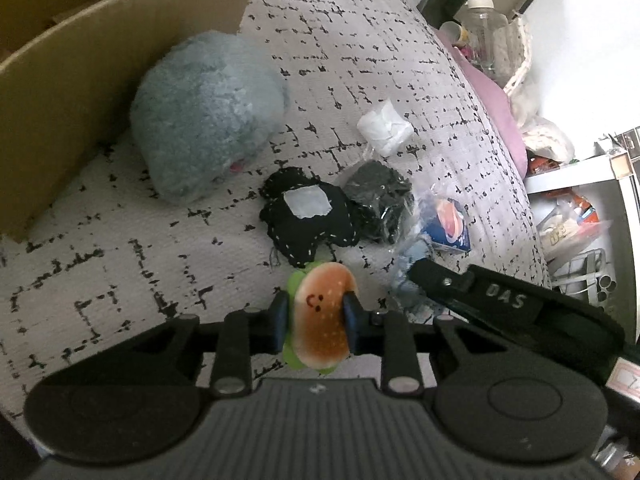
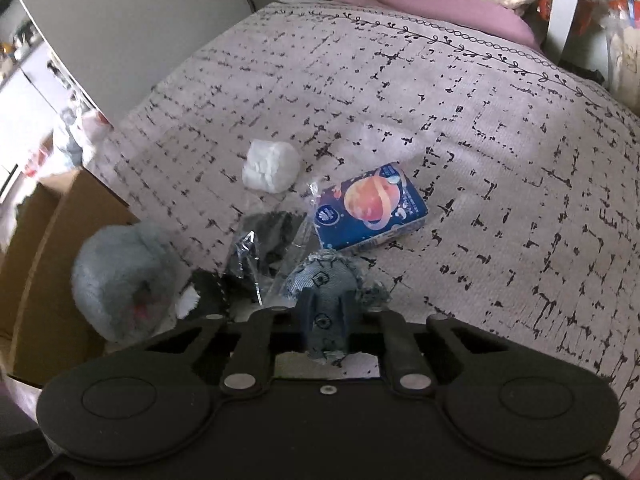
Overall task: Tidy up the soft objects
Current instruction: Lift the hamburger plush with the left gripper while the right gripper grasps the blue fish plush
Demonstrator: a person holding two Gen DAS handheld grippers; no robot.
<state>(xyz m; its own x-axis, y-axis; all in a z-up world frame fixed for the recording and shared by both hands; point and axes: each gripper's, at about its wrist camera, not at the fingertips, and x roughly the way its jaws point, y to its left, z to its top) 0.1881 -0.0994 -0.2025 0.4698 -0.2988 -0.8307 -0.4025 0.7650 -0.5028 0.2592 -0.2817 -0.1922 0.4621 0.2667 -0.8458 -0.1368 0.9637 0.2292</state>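
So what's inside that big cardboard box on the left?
Only bare brown inner walls of the cardboard box show; its floor is hidden behind the near wall. The fluffy grey plush lies outside on the patterned bedspread, against the box.

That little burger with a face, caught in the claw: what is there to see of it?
The burger toy is a small squishy-looking hamburger: a glossy orange-brown bun speckled with pale dots, a tiny drawn face near its upper left, and bright green lettuce frilling out along its left and bottom edges. It stands on edge, bun top facing the camera, pinched from both sides by the dark blue fingertips of the left claw, held above the patterned bedspread. Nothing else touches it.
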